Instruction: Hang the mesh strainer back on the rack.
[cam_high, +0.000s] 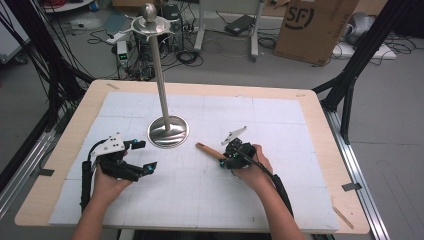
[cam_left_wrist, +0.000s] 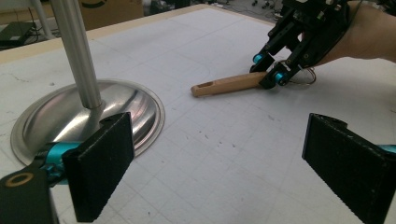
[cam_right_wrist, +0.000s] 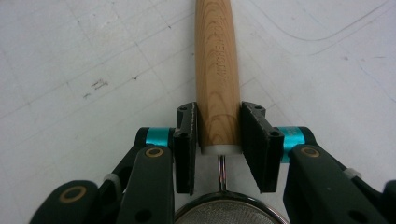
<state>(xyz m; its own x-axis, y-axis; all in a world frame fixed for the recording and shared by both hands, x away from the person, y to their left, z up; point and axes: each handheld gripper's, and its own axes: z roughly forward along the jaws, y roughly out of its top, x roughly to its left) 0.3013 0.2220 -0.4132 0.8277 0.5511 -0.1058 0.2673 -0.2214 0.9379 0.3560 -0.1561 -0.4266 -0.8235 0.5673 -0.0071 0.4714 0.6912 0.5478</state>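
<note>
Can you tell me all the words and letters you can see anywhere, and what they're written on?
"SF": big dark letters inside a ring on the cardboard box on the floor behind the table.
Letters stamped along the wooden handle held in the right gripper: too faint and sideways to read for sure.
Small lit display on a device among the floor cables: too small to read.

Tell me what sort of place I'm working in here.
Probably a lab or workshop test bench: a white gridded mat covers the table, cables and a power strip litter the floor, and a cardboard box stands behind.
</note>
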